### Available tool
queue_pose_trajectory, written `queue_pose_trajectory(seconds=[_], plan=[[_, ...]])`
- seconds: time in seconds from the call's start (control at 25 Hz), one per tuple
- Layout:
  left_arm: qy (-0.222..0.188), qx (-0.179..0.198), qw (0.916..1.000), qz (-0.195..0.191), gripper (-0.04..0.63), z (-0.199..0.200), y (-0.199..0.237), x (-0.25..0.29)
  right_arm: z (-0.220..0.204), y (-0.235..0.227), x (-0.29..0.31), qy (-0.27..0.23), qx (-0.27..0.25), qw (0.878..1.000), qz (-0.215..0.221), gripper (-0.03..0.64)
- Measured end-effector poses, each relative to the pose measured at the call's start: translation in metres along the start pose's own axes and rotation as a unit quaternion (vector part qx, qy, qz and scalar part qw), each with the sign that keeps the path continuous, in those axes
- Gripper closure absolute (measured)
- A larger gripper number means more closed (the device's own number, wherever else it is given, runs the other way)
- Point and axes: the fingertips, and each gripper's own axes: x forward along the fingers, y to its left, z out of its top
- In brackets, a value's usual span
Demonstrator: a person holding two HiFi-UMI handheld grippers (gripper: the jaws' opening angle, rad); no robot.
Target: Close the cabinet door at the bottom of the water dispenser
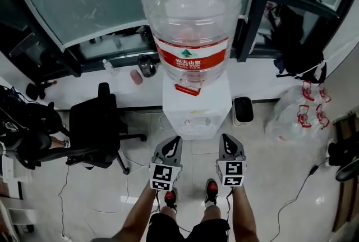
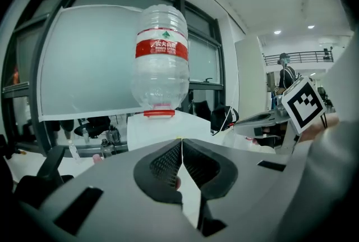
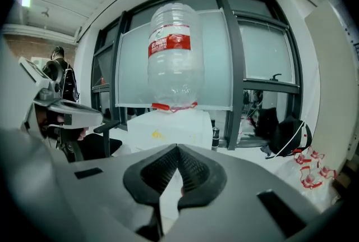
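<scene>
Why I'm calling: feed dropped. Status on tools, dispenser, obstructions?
Left tool and right tool shut, empty, facing water dispenser. Cabinet door not in view. Office chair off left, not blocking.

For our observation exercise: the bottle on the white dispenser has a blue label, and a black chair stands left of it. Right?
No: the head view shows the label is red. The bottle, white dispenser and black chair are as stated.

The pale, glossy floor (image 1: pixel 269 179) carries the white water dispenser (image 1: pixel 196 106) at its far edge, against the window wall. A small black container (image 1: pixel 243 110) stands just beside the dispenser on the right and a black office chair (image 1: pixel 95 123) on the left. Clear bags with red handles (image 1: pixel 291 114) lie toward the right edge, a thin black cable (image 1: pixel 305 179) trails nearer, and two red-and-black shoes (image 1: pixel 212 187) stand in front of the dispenser
</scene>
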Motion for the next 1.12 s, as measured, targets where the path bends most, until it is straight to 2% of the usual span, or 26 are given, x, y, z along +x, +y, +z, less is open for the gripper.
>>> queue_pose_trajectory(seconds=[0.32, 0.72, 1.12], plan=[[-0.008, 0.015, 0.9998, 0.007, 0.571, 0.057, 0.013, -0.040, 0.064, -0.004, -0.051, -0.022, -0.014, 1.000, -0.017, 0.598], [-0.062, 0.027, 0.9972, 0.033, 0.571, 0.121, 0.035, -0.096, 0.131, 0.010, -0.098, -0.076, -0.022, 0.996, -0.031, 0.597], [-0.079, 0.025, 0.9952, 0.051, 0.571, 0.140, 0.049, -0.134, 0.153, 0.024, -0.140, -0.108, -0.036, 0.993, -0.036, 0.597]])
